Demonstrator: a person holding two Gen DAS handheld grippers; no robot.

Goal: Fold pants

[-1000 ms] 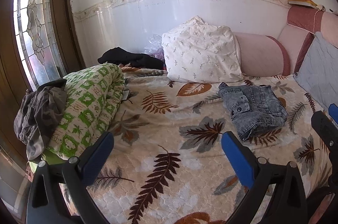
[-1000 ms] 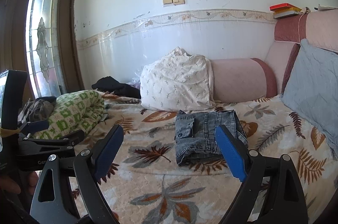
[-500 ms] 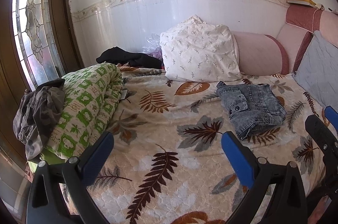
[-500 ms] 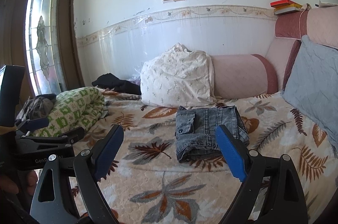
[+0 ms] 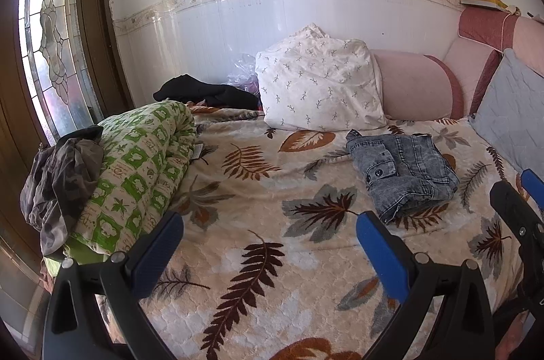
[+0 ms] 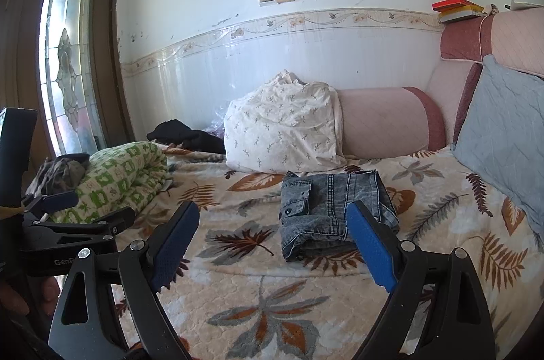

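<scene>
Grey denim pants (image 6: 335, 212) — centre-right of frame, on leaf-print bedspread (image 6: 238, 292), below white pillow (image 6: 282, 132). Already compact folded stack; little left, judging by shape. Long axis runs near-to-far, fold edge nearest. Left gripper (image 5: 268, 253), right gripper (image 6: 272, 244) — fingers apart, empty.

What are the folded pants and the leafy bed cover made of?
The folded pants look like grey-blue washed denim: mottled fading, raised seams, a buttoned pocket flap. The leafy bed cover seems a soft plush or fleece blanket, matte, with a puffy embossed surface.
</scene>
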